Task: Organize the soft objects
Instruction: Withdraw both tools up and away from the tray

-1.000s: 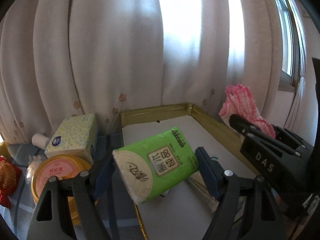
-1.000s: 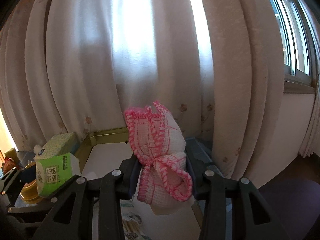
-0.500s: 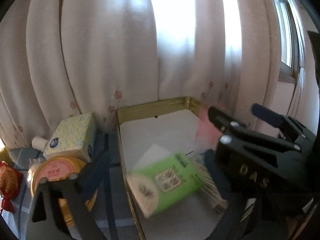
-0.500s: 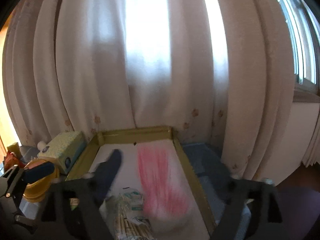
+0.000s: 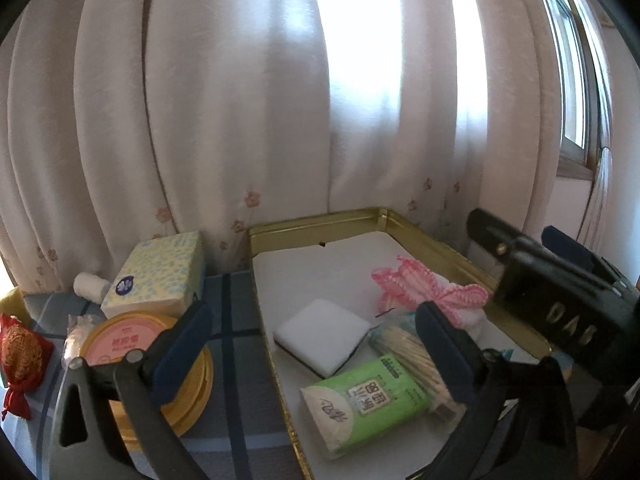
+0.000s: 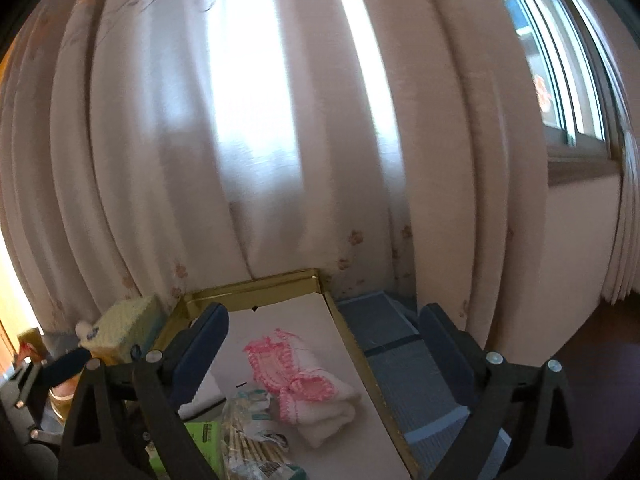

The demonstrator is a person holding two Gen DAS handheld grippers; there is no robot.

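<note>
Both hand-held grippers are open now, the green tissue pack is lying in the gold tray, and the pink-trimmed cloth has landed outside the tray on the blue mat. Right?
Not quite: the pink-trimmed cloth lies inside the gold tray, near its right rim, not on the blue mat; the right wrist view shows this. The rest holds: the left hand-held gripper and right hand-held gripper are open, and the green tissue pack lies in the tray.

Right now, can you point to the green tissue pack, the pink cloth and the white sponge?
green tissue pack (image 5: 370, 402), left wrist view, on its label.
pink cloth (image 6: 292, 380), right wrist view, on its pink trim.
white sponge (image 5: 322, 334), left wrist view, middle of its top face.
</note>
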